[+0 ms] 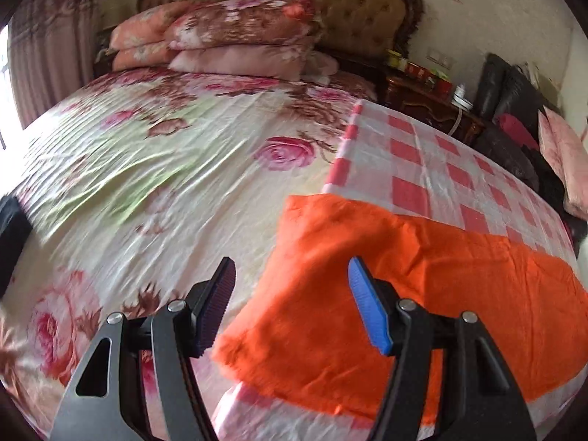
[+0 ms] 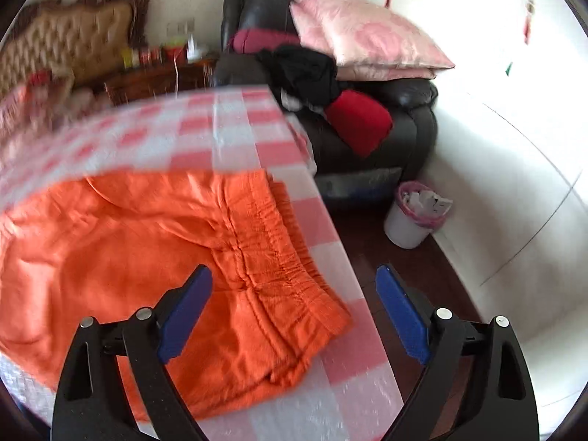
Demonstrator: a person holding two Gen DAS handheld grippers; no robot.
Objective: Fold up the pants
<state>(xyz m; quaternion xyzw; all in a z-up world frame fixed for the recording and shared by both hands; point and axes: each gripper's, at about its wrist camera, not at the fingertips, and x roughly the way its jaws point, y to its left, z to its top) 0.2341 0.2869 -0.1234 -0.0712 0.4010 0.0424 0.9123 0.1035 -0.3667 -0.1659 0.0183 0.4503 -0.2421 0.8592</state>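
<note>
Orange pants [image 1: 404, 294] lie flat on a pink-and-white checked cloth [image 1: 433, 154] spread over the bed. In the left wrist view their hem end points left, past the cloth's edge. My left gripper [image 1: 290, 272] hovers open above that end, nothing between its blue pads. The right wrist view shows the gathered elastic waistband [image 2: 264, 257] near the bed's right edge. My right gripper [image 2: 294, 279] is open above the waistband corner [image 2: 330, 316], its pads clear of the fabric.
A floral sheet [image 1: 147, 169] covers the bed, with stacked pillows [image 1: 235, 36] at the headboard. Beside the bed stand a wooden nightstand [image 1: 433, 99], a dark armchair [image 2: 367, 117] piled with clothes and a pink pillow, and a white bin [image 2: 415, 217] on the floor.
</note>
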